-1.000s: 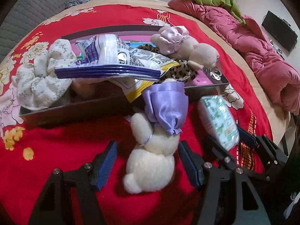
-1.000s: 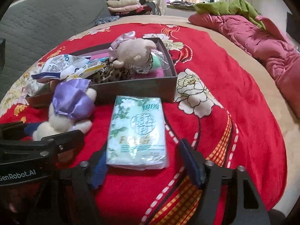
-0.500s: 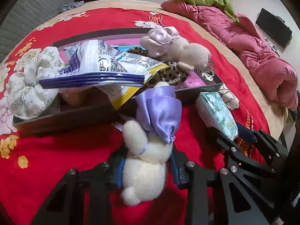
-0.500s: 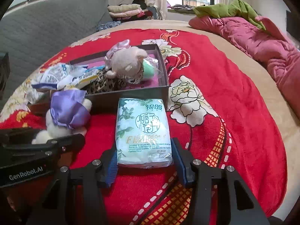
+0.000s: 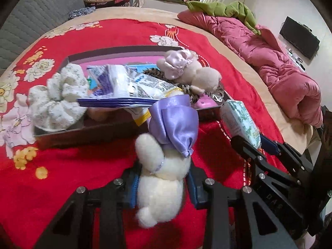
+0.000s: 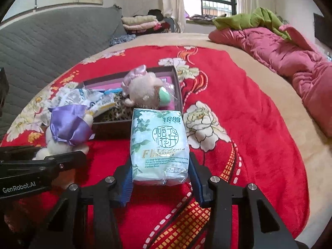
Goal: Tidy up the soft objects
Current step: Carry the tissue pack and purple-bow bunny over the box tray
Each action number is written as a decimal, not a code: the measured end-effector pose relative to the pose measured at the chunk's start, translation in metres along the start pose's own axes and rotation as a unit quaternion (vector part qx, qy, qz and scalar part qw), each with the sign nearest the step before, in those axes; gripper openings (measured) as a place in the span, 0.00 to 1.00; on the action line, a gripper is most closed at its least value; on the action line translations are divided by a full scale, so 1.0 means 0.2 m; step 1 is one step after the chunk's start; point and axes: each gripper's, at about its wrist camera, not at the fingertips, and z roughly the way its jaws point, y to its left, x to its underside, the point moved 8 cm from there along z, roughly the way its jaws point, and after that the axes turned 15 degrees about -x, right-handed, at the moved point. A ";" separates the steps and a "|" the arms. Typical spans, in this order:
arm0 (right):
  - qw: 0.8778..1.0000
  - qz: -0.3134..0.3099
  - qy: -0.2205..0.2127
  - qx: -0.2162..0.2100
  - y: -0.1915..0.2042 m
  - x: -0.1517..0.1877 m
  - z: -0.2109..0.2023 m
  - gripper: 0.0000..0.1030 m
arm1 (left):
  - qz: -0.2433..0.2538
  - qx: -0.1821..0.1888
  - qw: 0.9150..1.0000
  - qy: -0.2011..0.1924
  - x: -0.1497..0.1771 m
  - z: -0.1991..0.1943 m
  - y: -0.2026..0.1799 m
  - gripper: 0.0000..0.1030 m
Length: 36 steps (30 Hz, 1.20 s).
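A white plush toy with a purple bow [image 5: 166, 137] hangs off the red blanket, and my left gripper [image 5: 162, 186] is shut on its body. The plush [image 6: 68, 128] also shows at the left of the right wrist view. A green-and-white tissue pack [image 6: 159, 143] is pressed between the blue pads of my right gripper [image 6: 160, 178], whose jaws are closing on it. The pack [image 5: 240, 122] appears at the right in the left wrist view. Just behind both stands a dark shallow box [image 5: 83, 132] holding a white scrunchie [image 5: 56, 101], a snack packet [image 5: 126, 87] and a plush with a pink bow [image 5: 191, 72].
A red floral blanket [image 6: 238, 95] covers the bed. A pink quilt [image 6: 290, 62] with a green cloth [image 6: 249, 20] on it lies along the right side. Folded clothes [image 6: 141, 22] and a grey padded headboard [image 6: 51, 39] stand at the back left.
Both grippers went from wide open to closed, the left on the purple-bow plush, the right on the tissue pack. Both have risen a little with their loads.
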 end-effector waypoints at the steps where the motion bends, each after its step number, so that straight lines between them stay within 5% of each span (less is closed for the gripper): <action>1: 1.000 -0.004 -0.004 -0.002 0.01 -0.01 -0.01 0.47 | -0.002 -0.001 1.000 -0.002 0.00 -0.02 0.01 0.36; 14: 0.998 -0.041 -0.042 -0.031 0.21 -0.26 -0.10 0.47 | -0.072 -0.036 0.996 -0.046 -0.14 -0.19 0.40 0.36; 28: 0.996 -0.078 0.024 -0.025 0.27 -0.43 0.38 0.47 | -0.119 -0.047 0.992 -0.017 -0.33 0.12 0.61 0.36; 36: 0.996 -0.078 0.032 -0.025 0.27 -0.43 0.47 0.50 | -0.124 -0.044 0.991 -0.013 -0.35 0.17 0.62 0.37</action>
